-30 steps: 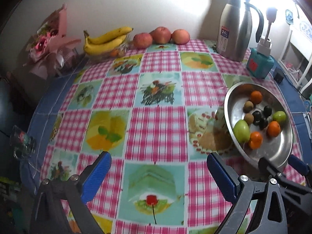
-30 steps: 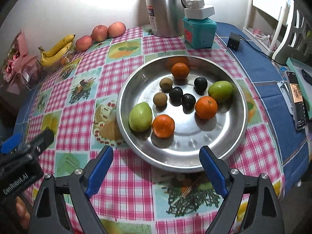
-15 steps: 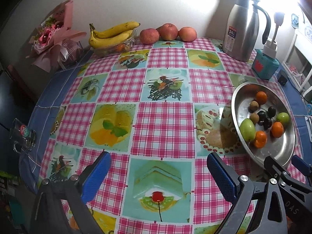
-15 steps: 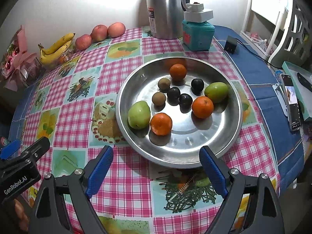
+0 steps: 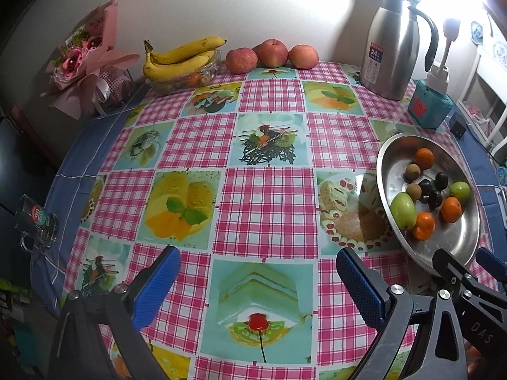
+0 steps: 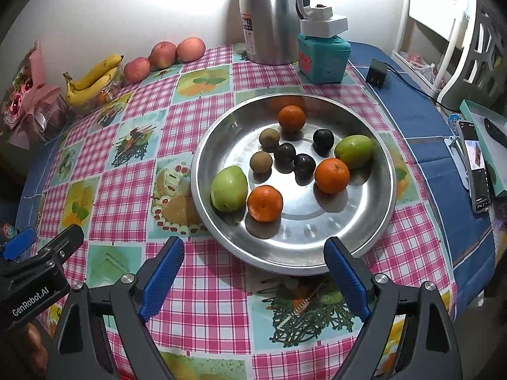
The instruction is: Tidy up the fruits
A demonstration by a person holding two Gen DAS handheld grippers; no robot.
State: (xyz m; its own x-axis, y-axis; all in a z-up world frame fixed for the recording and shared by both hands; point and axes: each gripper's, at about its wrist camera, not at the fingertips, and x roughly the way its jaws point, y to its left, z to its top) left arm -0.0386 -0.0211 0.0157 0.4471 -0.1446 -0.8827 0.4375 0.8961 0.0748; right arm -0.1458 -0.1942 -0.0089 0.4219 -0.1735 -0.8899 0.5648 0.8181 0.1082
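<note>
Overhead, I held my right gripper (image 6: 253, 272) spread and empty above the steel tray (image 6: 374, 218) of mixed fruit at frame centre, left gripper (image 5: 258, 285) likewise spread over bare worktop (image 5: 266, 202); descending straight onto one orange (image 6: 265, 203) seemed safest.

A steel thermos jug (image 6: 269, 15) is seen at the back of the bench (image 5: 266, 209), which is covered by a pink checked cloth. A teal box (image 6: 323, 58) is set just beside it. A pink bouquet (image 5: 82, 63) is placed at the far left, and a phone (image 6: 475, 164) is laid on the blue edge.
</note>
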